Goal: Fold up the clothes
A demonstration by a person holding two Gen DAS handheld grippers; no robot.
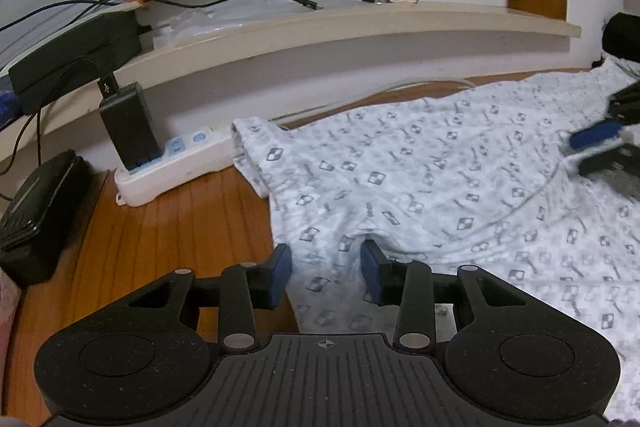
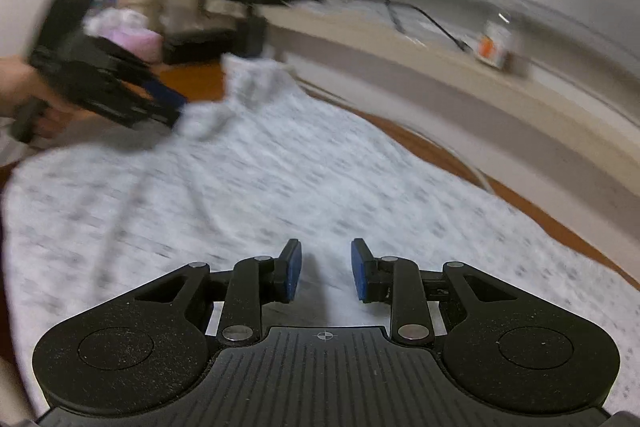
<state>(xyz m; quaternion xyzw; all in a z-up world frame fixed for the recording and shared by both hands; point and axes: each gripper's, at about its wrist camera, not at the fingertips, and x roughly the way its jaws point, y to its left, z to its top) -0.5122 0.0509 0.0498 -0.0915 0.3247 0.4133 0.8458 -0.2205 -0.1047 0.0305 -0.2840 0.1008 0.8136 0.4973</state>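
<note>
the left tongs (image 1: 326,273) stood apart astride a raised pucker of the patterned shirt (image 1: 440,179), pads not visibly pressing it, likely lining up a pinch for the fold. the right tongs (image 2: 326,275) also stood apart above blurred cloth; whether they touched it, i could not tell. the shirt lay spread on the wooden surface (image 1: 180,227), power strip (image 1: 168,167) at ten o'clock.
</note>
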